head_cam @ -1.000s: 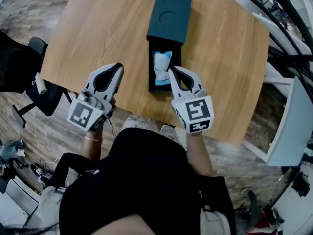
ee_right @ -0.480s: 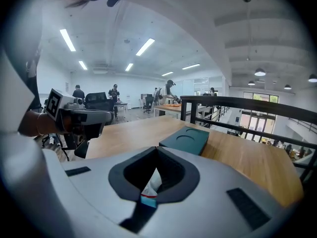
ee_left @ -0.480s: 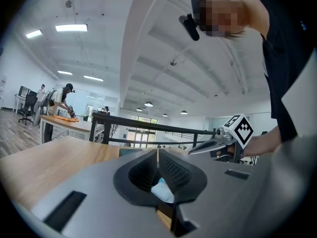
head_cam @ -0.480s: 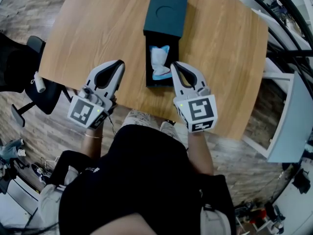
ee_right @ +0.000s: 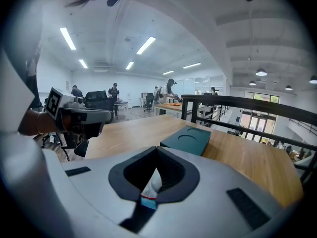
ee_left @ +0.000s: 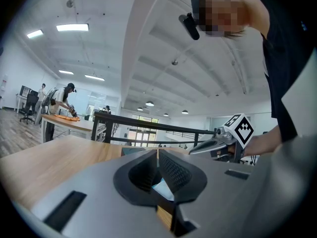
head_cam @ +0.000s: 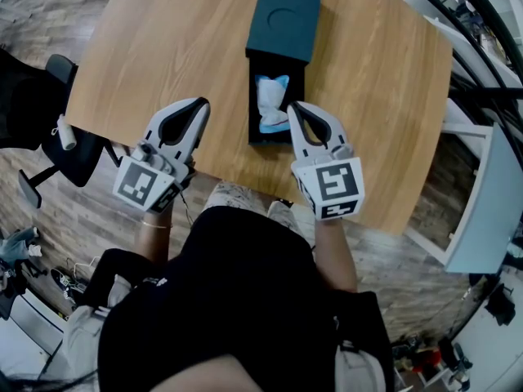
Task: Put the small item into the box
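1. Hovering at the left, the left hand-held gripper point(head_cam: 198, 106) is showing jaws closed tip to tip w/ nothing btwn them. It is hanging over bare table point(head_cam: 139, 47), apart from the box.
2. Lying mid-frame, the small item point(head_cam: 270, 106) is resting inside the pulled-out tray point(head_cam: 252, 96) of the dark box point(head_cam: 283, 19). The main step is looking done; prob. only sliding the tray shut is remaining.
3. Hanging at the right, the right hand-held gripper point(head_cam: 292, 107) is also showing jaws together & gripping nothing. Its tips are sitting just beside the tray's right wall, next to the item.
4. Reading as unclear:
   - What the item is: white, blue-edged, maybe a soft pouch.
   - The tray floor is looking too dark to make out.
   - The left gripper view is giving only a pale sliver behind the jaws.
   - The right gripper view is showing the item partly, thru the gap under the tips.
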Action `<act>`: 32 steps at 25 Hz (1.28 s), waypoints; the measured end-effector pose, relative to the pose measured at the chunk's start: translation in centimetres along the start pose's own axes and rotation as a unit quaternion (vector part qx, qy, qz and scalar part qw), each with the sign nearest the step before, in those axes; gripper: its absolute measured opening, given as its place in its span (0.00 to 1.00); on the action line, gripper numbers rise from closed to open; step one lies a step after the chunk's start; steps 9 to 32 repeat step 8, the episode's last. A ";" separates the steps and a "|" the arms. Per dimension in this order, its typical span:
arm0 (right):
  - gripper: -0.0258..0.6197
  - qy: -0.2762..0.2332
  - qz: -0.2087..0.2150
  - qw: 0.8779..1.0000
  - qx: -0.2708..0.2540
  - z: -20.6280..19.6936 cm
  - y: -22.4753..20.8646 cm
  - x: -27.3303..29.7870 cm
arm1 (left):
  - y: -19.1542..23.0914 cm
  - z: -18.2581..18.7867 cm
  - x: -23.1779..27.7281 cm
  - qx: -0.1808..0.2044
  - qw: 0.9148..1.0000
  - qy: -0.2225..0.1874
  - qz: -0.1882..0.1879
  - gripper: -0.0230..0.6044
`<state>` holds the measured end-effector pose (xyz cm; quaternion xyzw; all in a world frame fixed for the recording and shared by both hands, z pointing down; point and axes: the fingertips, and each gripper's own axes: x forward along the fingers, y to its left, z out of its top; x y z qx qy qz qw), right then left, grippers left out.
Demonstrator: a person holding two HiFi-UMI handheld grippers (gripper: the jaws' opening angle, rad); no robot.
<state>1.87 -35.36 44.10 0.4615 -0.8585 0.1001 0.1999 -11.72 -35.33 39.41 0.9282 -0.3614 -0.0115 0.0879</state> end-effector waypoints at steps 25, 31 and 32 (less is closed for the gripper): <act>0.07 0.001 -0.001 1.000 -0.001 -0.1 -0.2 -0.1 | 0.1 -0.3 0.2 0.002 1.000 0.008 0.002 0.07; 0.07 0.001 -0.001 1.000 -0.001 -0.1 -0.2 -0.1 | 0.1 -0.3 0.2 0.002 1.000 0.008 0.002 0.07; 0.07 0.001 -0.001 1.000 -0.001 -0.1 -0.2 -0.1 | 0.1 -0.3 0.2 0.002 1.000 0.008 0.002 0.07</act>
